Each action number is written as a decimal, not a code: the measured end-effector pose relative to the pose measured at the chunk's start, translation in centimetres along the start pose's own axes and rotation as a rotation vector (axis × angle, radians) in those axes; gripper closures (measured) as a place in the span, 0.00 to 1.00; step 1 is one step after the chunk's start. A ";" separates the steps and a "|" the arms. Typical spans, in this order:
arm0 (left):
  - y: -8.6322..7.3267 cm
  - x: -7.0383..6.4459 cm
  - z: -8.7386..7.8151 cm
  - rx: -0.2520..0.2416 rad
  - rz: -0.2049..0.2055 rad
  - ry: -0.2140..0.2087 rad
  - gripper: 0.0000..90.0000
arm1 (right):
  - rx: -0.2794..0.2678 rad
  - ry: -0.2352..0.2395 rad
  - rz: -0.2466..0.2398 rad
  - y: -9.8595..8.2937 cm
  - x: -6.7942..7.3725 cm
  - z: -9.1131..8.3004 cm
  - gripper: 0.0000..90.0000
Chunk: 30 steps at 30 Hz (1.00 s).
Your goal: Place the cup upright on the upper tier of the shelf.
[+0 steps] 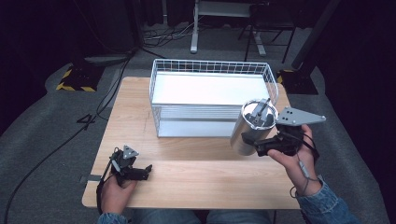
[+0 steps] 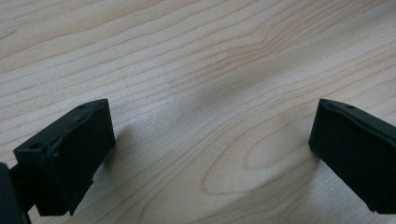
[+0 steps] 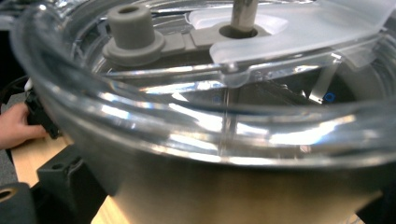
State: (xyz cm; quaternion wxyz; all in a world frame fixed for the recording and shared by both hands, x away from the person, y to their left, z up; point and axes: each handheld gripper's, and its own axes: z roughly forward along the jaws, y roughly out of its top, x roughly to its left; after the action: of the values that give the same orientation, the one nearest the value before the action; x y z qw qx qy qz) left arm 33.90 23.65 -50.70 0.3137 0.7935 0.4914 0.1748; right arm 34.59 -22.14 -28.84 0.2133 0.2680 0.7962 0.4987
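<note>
At the right front of the light wooden desk (image 1: 196,163), the right tongs (image 1: 252,142) pinch a cylindrical stainless-steel tumbler with a clear plastic lid (image 1: 252,126), jaws clamped on its lower wall. Tumbler is lifted off the desk, tilted, mouth leaning up and toward the camera, just in front of the right corner of the white wire basket (image 1: 212,88). Basket sits at the desk's far middle, a white panel lying in it. Right gripper view: the clear lid (image 3: 196,116) up close, a grey rubber stopper (image 3: 133,35) and a translucent slider tab (image 3: 299,25) on top; one black jaw visible low at left, against the steel wall. Left tongs (image 1: 140,171) rest low near the desk's front left, held in the left hand (image 1: 116,189). Left gripper view: both jaws spread wide, bare wood grain between them, nothing held.
</note>
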 end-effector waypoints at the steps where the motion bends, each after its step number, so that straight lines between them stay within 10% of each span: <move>1: 0.0 0.0 0.0 0.001 0.002 0.003 0.01 | -0.003 -0.001 -0.002 0.4 -0.2 0.0 0.04; 30: 0.0 0.0 0.0 0.001 -0.007 0.003 0.01 | -0.058 -0.045 0.035 9.7 -4.7 4.8 0.04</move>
State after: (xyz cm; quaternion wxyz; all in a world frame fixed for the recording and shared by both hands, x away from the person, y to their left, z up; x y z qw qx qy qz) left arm 33.87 23.64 -50.71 0.3132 0.7917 0.4946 0.1747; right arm 43.22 -18.41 -21.68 0.2303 0.2867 0.7716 0.5190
